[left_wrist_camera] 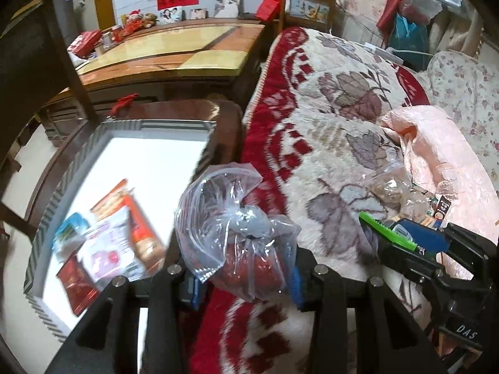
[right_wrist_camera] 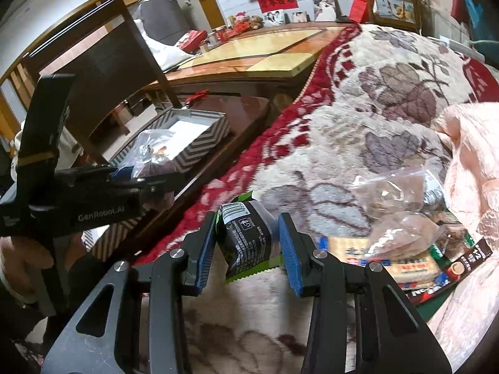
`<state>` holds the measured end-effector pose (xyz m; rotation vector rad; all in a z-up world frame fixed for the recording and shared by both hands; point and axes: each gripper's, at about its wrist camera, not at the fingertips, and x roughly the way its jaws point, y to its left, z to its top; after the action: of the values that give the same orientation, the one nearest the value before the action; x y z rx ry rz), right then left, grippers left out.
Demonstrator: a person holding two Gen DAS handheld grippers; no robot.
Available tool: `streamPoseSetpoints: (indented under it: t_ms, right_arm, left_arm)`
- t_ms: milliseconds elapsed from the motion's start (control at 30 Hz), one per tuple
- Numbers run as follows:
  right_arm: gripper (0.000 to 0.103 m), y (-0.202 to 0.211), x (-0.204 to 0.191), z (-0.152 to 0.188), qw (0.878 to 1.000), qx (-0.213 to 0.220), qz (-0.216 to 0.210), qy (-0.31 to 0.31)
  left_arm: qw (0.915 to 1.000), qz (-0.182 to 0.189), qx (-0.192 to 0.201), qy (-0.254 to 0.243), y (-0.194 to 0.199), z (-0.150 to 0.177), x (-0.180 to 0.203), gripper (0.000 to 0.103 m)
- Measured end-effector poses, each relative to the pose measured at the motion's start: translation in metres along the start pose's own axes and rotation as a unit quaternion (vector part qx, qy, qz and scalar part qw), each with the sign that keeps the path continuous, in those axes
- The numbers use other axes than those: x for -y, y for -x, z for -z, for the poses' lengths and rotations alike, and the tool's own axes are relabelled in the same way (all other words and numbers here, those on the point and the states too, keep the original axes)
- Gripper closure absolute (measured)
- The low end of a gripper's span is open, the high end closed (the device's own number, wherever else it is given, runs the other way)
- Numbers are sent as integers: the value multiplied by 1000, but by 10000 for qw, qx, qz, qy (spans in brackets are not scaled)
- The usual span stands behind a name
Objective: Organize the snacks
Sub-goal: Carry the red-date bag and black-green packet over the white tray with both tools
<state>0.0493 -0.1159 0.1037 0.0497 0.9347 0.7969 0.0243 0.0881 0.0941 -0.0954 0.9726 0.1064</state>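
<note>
The left tongs (left_wrist_camera: 246, 275), clamped on a knotted clear bag (left_wrist_camera: 237, 233), hung just beside the striped box (left_wrist_camera: 46, 218). The right tongs (right_wrist_camera: 248, 249) gripped a dark packet (right_wrist_camera: 246, 237) over the blanket (right_wrist_camera: 358, 118) farther off. Both snacks likely awaited release inside that box, 1 at a time.

Floral blanket (left_wrist_camera: 336, 99), glossy wooden table (left_wrist_camera: 187, 50)

My left claw (left_wrist_camera: 246, 283) is matte black, built of flat slotted arms joined by round silver screw heads, with ribbed blue pads (left_wrist_camera: 194, 291) lining its fingers. My right claw (right_wrist_camera: 248, 251) is of the same make: black frame, silver screws, blue ribbed pads (right_wrist_camera: 288, 249). From the right wrist view, the left unit's black body carries white "GenRobot.AI" lettering and a yellow band around its upright handle.
</note>
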Motion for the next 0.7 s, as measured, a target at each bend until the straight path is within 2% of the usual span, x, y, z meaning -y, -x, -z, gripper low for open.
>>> streamPoseSetpoints:
  t_ms: [700]
  right_arm:
    - [64, -23, -92, -20, 9961, -192, -352, 780]
  left_arm:
    - [9943, -564, 227, 876, 34, 28, -96, 59]
